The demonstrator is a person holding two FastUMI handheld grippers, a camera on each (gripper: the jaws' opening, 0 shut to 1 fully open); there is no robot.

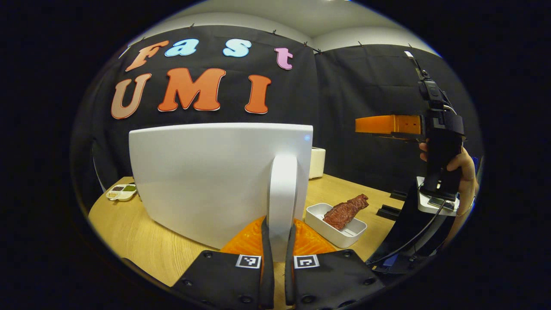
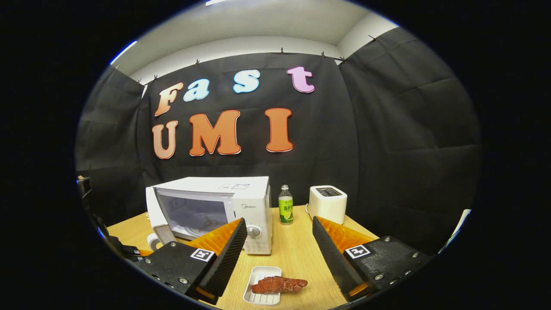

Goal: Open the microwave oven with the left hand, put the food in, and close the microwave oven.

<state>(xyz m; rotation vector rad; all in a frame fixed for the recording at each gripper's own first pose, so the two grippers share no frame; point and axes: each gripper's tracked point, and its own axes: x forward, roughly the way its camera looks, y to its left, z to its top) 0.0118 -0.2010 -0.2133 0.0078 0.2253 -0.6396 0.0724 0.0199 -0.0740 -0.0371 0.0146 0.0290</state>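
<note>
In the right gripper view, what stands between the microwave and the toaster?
A green-labelled bottle stands upright on the table between the microwave and the toaster, apart from both, as the right gripper view shows.

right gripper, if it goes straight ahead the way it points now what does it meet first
Probably the green bottle on the table, between the microwave and the toaster; the open right gripper is aimed over the meat tray. Depth is uncertain.

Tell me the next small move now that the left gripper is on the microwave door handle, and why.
Probably swing the left gripper further out, carrying the handle along its arc. Its fingers close on both sides of the handle, and the door stands only partly open in the right gripper view. The meat still lies in its white tray on the table, below the open right gripper.
</note>
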